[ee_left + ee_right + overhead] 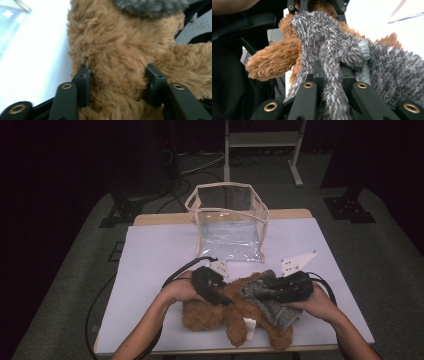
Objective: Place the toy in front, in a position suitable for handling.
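Overhead, clear bag (227, 222) behind; closer, left tool (117, 75) gripping teddy bear (117, 50), right tool (333, 72) clamping grey sweater (332, 50).

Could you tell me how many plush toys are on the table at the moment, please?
2. A fluffy brown teddy bear lies at the table's near edge; a shaggy grey plush garment or toy lies across its right side. Others may be hidden beneath.

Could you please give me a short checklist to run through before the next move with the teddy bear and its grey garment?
1. Left gripper jaws press into the brown teddy bear: ok.
2. Right gripper jaws pinch the grey fuzzy garment: ok.
3. Garment fully on the bear: not ok, bunched at one side.
4. Clear bag upright with its top open: ok.
5. White table cover between bear and bag unobstructed: ok.
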The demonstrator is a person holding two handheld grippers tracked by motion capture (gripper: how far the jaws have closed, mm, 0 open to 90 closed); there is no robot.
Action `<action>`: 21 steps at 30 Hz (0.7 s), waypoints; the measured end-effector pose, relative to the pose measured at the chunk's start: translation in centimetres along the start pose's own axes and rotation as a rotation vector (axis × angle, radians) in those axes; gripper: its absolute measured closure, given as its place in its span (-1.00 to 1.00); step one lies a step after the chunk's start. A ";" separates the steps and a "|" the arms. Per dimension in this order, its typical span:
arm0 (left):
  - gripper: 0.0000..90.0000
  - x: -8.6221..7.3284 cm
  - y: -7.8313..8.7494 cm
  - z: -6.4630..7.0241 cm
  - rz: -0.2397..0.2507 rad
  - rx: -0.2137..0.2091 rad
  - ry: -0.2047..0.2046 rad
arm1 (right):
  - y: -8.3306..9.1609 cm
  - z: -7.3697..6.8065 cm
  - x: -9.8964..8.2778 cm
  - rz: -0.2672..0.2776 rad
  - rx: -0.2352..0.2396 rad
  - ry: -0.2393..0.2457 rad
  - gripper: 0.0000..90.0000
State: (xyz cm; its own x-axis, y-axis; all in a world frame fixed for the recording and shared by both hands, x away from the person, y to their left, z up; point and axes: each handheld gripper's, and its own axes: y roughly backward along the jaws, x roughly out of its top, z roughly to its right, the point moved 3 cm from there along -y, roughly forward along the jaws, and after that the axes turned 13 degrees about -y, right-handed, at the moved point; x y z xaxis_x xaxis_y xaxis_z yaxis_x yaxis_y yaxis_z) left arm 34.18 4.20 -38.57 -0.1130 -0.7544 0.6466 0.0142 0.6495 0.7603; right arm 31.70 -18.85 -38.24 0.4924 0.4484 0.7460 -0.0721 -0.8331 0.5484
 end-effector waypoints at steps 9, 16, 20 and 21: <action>0.26 0.9 0.8 -1.4 0.032 0.054 -0.019 | 1.3 0.6 1.6 -0.004 -0.051 0.004 0.77; -0.22 0.8 0.9 -1.5 0.061 0.031 0.001 | 0.0 0.7 0.7 -0.031 0.004 -0.005 0.77; -0.46 1.5 -0.2 -1.4 0.030 0.020 -0.019 | 0.4 0.3 0.5 -0.025 0.018 0.007 0.77; -0.40 1.5 -0.6 -1.1 0.016 0.000 -0.026 | 1.1 0.2 0.3 -0.014 0.001 0.009 0.77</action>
State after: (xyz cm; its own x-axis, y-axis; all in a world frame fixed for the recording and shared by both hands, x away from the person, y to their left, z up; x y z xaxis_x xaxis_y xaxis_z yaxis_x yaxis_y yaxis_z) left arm 35.11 2.57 -38.01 -0.1390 -0.7415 0.6564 0.0158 0.6611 0.7501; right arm 31.96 -19.66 -37.51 0.4855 0.4633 0.7414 -0.0639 -0.8269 0.5586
